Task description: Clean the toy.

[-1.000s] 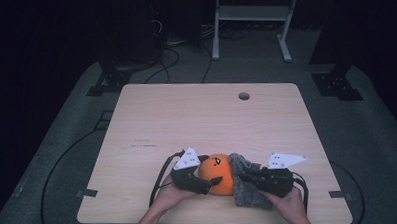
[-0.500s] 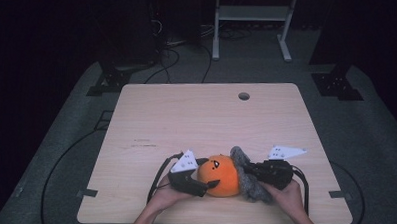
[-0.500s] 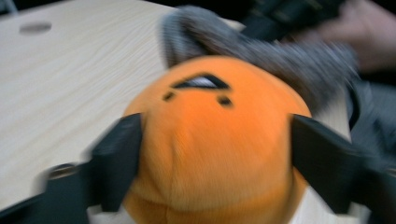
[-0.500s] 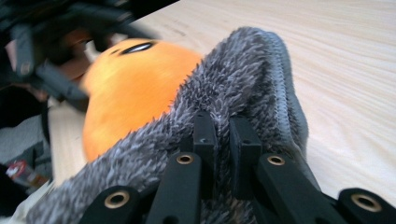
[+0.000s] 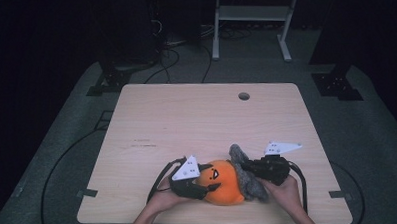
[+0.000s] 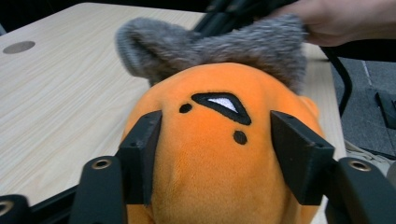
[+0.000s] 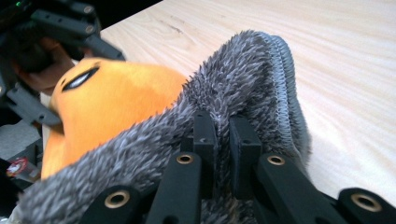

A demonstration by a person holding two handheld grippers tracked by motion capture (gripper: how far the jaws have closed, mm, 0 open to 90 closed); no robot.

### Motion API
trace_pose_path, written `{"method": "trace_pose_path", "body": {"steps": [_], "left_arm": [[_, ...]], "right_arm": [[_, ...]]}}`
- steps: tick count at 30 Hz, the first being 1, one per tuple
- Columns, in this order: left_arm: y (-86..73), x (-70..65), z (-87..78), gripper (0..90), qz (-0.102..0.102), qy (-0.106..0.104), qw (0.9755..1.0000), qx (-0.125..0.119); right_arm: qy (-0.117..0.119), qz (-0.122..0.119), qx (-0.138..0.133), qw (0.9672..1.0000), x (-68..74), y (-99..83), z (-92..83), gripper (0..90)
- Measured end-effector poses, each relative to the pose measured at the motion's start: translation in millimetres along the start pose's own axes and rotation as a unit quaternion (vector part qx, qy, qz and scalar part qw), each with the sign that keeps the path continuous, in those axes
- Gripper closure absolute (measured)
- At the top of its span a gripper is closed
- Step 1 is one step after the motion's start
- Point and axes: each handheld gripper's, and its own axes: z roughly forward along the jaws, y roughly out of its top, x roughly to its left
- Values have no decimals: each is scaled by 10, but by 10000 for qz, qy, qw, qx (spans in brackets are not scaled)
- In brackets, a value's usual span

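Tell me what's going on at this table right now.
A person works an orange plush toy and a grey fuzzy cloth at the near edge of the wooden table. The left gripper has just been closing, its jaws pressing the toy's sides. The right gripper is shut on the cloth, draped against the toy.

The orange plush toy (image 6: 219,158) at the centre of the left gripper view is showing a short, smooth, velvety cloth with black and white embroidered marks. The grey cloth (image 7: 243,93) in the middle of the right gripper view is looking shaggy and rough, with a ribbed stitched edge. The table (image 5: 186,116) is showing a pale, matt wood-grain top. The jaws are looking like matt black plastic, with brass-coloured metal inserts shining at the bottom of both gripper views.
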Motion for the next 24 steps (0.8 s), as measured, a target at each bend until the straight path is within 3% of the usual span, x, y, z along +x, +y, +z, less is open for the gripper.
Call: {"method": "trace_pose_path", "body": {"steps": [4,5,6,7,8,9,11,13,14,15,17,18,19,20,23,24], "left_arm": [[1,-3,25,350,-72,157,9999,10],[5,-9,33,350,-81,188,9998,2],[8,-9,41,350,-103,225,9997,0],[9,-8,53,350,-155,253,9996,-20],[12,-16,67,351,-173,253,9995,-42],[22,-35,74,350,-89,266,9996,-23],[26,-38,56,340,-84,234,9997,8],[2,-25,29,340,-86,145,9999,-24],[-3,-26,25,348,-59,120,9999,-23],[-5,-31,24,348,-13,95,9999,-37],[1,-38,17,351,89,7,10000,-27],[7,-27,2,347,78,-46,10000,-16],[11,-16,-6,321,11,-67,10000,-27],[18,14,-28,278,-119,-55,9999,-41],[20,101,-60,101,-549,-2,9985,42],[3,130,-60,73,-724,-105,9972,122]], "right_arm": [[141,-58,-1,9999,116,-31,-75,825],[259,-111,-15,9996,170,-34,-104,826],[520,-246,-70,9983,288,-18,-135,826],[520,-246,-70,9983,288,-18,-135,826],[729,-318,-129,9967,342,1,-132,826],[791,-409,-145,9959,398,27,-113,826],[605,-587,-37,9964,450,66,-61,827],[536,-452,-96,9975,366,63,-55,827],[342,-213,-147,9991,222,42,-78,827],[342,-213,-147,9991,222,42,-78,827],[-9,15,10,10000,47,1,-87,827],[-8,131,58,9999,-10,-18,-84,826],[69,303,36,9995,-73,-53,-86,826],[102,330,37,9994,-88,-67,-83,826],[88,208,130,9997,-66,-62,-87,825],[81,192,149,9997,-64,-57,-94,825]]}}
